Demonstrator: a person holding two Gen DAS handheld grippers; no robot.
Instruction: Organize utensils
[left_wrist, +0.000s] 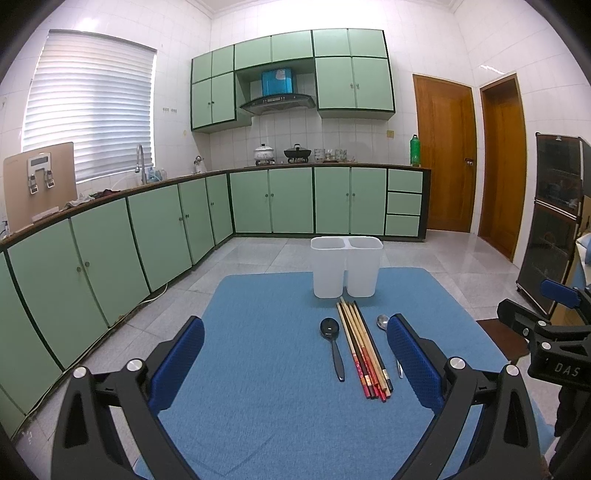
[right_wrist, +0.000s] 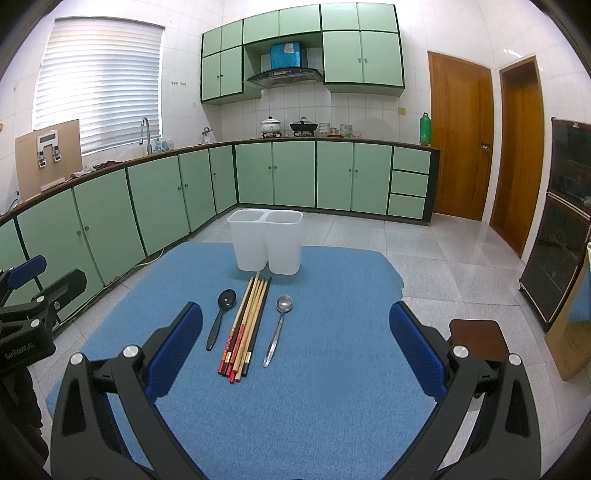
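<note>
nothing sorted yet: chopsticks (right_wrist: 246, 325), black spoon (right_wrist: 221, 317) and steel spoon (right_wrist: 277, 328) lie mid-mat (right_wrist: 332, 387), before the empty two-compartment holder (right_wrist: 265, 245) at its far edge; left gripper (left_wrist: 295, 362) and right gripper (right_wrist: 295, 350) released, holding nothing

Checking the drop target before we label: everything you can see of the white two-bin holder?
The white holder is translucent-looking plastic: two tall, tapered, open-topped bins joined side by side at the rim. It stands upright at the far edge of the blue mat. No utensil sticks out of either bin; their bottoms are not visible. The chopsticks lie just in front, tips toward it; whether they touch it is unclear. Both grippers are well short of it.
</note>
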